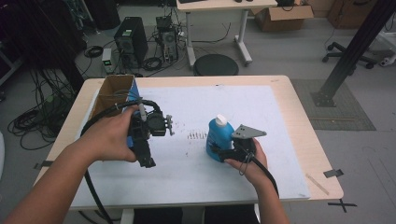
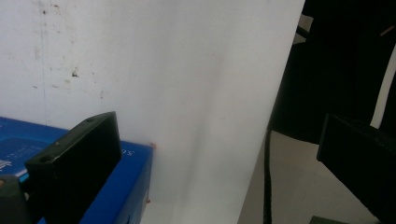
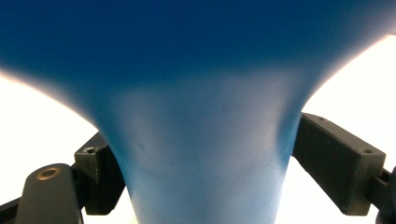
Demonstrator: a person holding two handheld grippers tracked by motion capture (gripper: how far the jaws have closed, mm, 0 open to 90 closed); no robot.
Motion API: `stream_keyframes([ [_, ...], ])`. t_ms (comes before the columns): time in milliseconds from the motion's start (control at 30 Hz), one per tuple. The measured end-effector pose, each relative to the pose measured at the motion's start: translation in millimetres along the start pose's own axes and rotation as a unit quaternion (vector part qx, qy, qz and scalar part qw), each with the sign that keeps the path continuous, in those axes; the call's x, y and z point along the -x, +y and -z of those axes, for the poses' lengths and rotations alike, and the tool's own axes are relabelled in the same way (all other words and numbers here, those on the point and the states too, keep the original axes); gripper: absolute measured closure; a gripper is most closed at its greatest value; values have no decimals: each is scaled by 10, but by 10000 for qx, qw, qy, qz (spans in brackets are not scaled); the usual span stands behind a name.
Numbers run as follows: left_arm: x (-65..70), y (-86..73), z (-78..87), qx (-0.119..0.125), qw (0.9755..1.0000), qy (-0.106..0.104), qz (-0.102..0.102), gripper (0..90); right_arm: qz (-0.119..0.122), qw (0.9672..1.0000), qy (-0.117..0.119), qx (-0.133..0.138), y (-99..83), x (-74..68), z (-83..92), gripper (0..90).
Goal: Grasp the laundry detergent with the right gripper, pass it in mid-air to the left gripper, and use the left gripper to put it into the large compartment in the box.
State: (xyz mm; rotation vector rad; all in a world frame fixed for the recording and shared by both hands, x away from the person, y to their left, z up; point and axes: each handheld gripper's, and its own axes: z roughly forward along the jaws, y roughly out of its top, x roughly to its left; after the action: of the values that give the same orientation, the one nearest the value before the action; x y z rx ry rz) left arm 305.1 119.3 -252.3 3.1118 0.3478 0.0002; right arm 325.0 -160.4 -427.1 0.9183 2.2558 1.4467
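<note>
- Far left, we see an open brown cardboard box (image 1: 113,92) at the table's left edge, well apart from the action for now.
- Next, we have the left gripper (image 1: 161,125) held above the white mat (image 1: 196,186), jaws spread wide with nothing between them; in the left gripper view a flat blue carton (image 2: 126,186) sits just beside one jaw, and a careless swing could knock it.
- Its black cable (image 1: 93,186) trails off the near edge; we reckon a snag there could jerk the hand.
- Centre-right, the blue plastic bottle with the white cap (image 1: 219,135) stands on the mat.
- The right gripper (image 3: 201,172) is clenched on the bottle's narrow waist; we judge the smooth tapered plastic could slip or tip if lifted fast.
</note>
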Motion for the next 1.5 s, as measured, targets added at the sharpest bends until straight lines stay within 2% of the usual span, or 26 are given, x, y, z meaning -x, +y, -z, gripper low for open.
stream_keyframes([
  [633,-5,6,3,5,10000,9,17,4,72,10000,24,22,-17,-32,-14,251],
  [933,-7,20,10,19,10000,13,9,4,101,9999,50,110,-45,-41,-24,398],
  [967,-6,28,10,23,10000,18,-2,4,177,9997,61,159,-53,-56,-29,424],
  [1200,4,65,20,37,10000,31,-36,4,277,9996,-10,49,-18,-76,-26,461],
  [1333,-3,73,23,52,10000,36,-48,4,323,9994,132,-4,3,-82,-15,469],
  [1400,-9,76,27,57,10000,32,-46,4,357,9993,119,2,12,-92,-9,469],
  [1500,-25,104,38,73,9999,52,-69,4,424,9987,288,60,107,-105,71,469],
])
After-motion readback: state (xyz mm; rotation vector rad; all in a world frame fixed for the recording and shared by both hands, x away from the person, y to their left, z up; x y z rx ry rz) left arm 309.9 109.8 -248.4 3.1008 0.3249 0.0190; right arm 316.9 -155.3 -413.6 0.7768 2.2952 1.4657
